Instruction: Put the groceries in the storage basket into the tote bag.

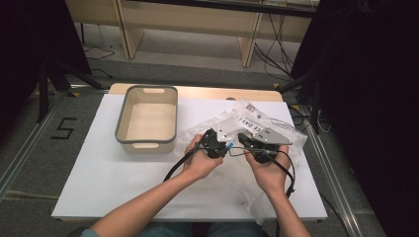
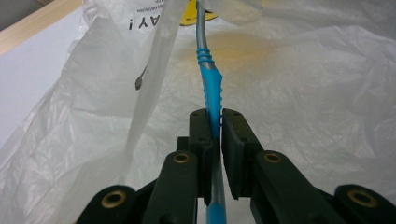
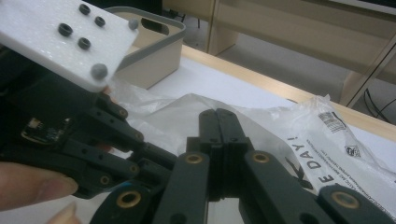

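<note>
Blue-and-grey handle: a slim tool, nipped near its blue grip, held above the plastic bag, well right of the bin.
Left claw: clamped on that handle, probably to steady it.
Right claw: jaws pressed together; whether anything sits between them I cannot tell.
Plastic bag: crumpled beside the bin.
Bin: empty, on the bench.
</note>
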Demonstrator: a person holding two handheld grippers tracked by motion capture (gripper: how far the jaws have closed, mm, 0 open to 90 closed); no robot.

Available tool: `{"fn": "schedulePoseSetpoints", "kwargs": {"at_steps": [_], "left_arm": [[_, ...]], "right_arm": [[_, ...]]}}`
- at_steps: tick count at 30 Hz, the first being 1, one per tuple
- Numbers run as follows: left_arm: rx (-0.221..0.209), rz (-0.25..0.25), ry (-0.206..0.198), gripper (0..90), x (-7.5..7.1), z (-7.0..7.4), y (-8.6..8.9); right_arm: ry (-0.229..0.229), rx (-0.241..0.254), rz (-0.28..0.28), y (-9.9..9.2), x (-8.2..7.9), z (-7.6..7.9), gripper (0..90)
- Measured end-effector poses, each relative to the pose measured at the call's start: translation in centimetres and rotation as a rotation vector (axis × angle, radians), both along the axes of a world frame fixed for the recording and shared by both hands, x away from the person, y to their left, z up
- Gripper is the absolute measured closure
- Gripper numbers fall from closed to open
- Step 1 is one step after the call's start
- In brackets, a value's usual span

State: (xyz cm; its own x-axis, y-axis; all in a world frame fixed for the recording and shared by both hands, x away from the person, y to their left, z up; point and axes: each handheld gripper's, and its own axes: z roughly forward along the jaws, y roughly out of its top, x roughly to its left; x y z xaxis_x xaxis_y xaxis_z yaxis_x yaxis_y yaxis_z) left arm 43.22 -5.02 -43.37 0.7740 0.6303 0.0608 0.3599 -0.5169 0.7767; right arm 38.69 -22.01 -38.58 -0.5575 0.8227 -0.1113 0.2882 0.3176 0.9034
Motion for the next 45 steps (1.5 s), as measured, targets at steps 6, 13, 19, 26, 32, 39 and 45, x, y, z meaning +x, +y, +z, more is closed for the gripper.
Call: {"fn": "schedulePoseSetpoints", "kwargs": {"at_steps": [6,13,19,26,32,39,45], "left_arm": [[0.003,-0.032,-0.043,82.0,0.6,-0.8,-0.6],[-0.001,-0.062,-0.065,65.8,-0.3,-0.5,0.1],[-0.047,-0.067,-0.052,55.2,-2.7,1.0,2.9],[-0.074,-0.064,-0.029,52.6,-5.4,1.8,6.1],[-0.073,-0.044,-0.026,49.9,-6.6,2.2,8.8],[-0.034,0.077,-0.011,42.2,-6.4,0.5,12.0],[0.021,0.153,-0.012,37.4,-5.7,-1.6,13.1]], "right_arm": [[0.003,0.001,-0.003,-0.1,0.0,0.0,90.0],[0.009,0.0,-0.008,-0.4,0.0,-0.2,90.0],[0.03,-0.008,-0.004,-0.5,-0.2,-0.4,90.0],[0.114,-0.038,0.038,-0.5,-0.8,-1.5,90.0],[0.228,-0.083,0.091,-0.5,-1.2,-3.3,90.0],[0.392,-0.164,0.172,0.1,-1.2,-6.2,90.0],[0.439,-0.21,0.201,0.8,-1.2,-7.3,90.0]]}}
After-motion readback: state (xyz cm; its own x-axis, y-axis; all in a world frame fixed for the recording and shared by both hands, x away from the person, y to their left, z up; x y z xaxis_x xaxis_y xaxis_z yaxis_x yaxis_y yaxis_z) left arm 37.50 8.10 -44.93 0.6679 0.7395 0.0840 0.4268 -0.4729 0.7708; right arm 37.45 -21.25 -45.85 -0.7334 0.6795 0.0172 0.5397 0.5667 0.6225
